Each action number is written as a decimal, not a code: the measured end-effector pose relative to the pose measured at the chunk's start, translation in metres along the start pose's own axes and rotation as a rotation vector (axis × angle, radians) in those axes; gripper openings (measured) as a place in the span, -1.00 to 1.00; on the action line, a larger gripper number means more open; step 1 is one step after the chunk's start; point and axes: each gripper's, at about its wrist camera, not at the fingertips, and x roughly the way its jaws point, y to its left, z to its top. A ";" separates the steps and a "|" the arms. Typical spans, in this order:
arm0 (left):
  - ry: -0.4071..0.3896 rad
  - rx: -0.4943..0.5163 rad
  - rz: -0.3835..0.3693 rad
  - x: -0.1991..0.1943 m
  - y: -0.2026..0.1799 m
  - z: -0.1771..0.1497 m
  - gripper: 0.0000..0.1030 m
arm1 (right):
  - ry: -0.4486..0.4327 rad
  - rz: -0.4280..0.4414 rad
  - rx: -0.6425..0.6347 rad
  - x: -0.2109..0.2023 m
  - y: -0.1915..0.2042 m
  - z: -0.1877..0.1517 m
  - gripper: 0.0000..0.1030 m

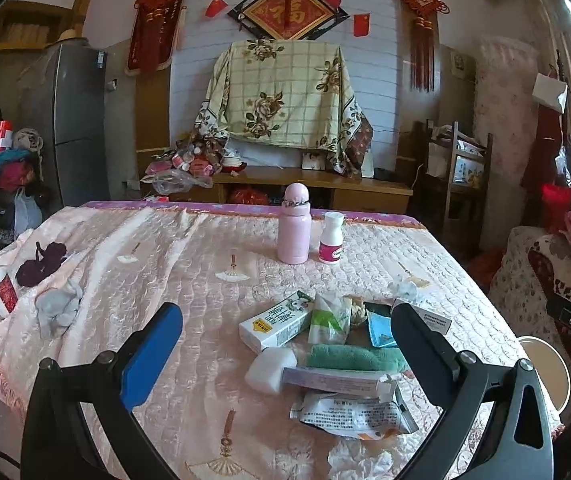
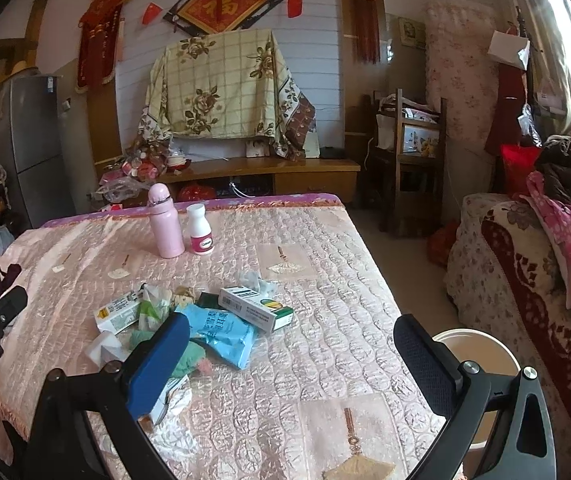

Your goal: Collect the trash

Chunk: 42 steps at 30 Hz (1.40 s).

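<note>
Trash: pile (image 1: 337,344) left on worktop (image 1: 205,264); nothing seen collected.
Bin (image 2: 473,344): looks empty.
Left tool (image 1: 287,344): wide open, empty.
Right tool (image 2: 291,356): wide open, empty.

Left wrist view: looking forward and slightly down, close over the trash pile (image 1: 325,344) on the quilted surface (image 1: 189,264). Right wrist view: same heading, further right, catching the white bucket (image 2: 473,352). Shared: pile, pink bottle (image 1: 294,229), covered television (image 1: 281,92).

Pink bottle (image 1: 294,224); blue wrapper (image 2: 221,330); green cloth (image 1: 349,357); pink quilted tablecloth (image 1: 165,264), fan motifs
</note>
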 end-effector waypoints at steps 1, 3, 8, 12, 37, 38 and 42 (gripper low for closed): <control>-0.001 0.005 0.009 0.000 0.001 0.000 1.00 | -0.005 0.001 -0.002 -0.001 0.001 0.000 1.00; -0.002 0.014 0.019 0.000 0.000 -0.001 1.00 | 0.009 0.007 -0.006 -0.001 0.004 0.002 1.00; 0.002 0.014 0.038 0.002 0.004 -0.001 1.00 | 0.005 0.033 0.013 0.000 0.007 0.000 1.00; 0.007 0.007 0.046 0.005 0.007 -0.004 1.00 | 0.017 0.045 0.004 0.006 0.011 -0.002 1.00; 0.021 0.022 0.021 0.007 0.003 -0.005 1.00 | 0.065 0.063 0.019 0.013 0.012 -0.010 1.00; 0.015 0.026 0.020 0.006 0.003 -0.004 1.00 | 0.067 0.062 0.017 0.014 0.012 -0.011 1.00; 0.004 0.041 0.016 0.004 -0.002 -0.003 1.00 | 0.068 0.066 0.013 0.011 0.013 -0.011 1.00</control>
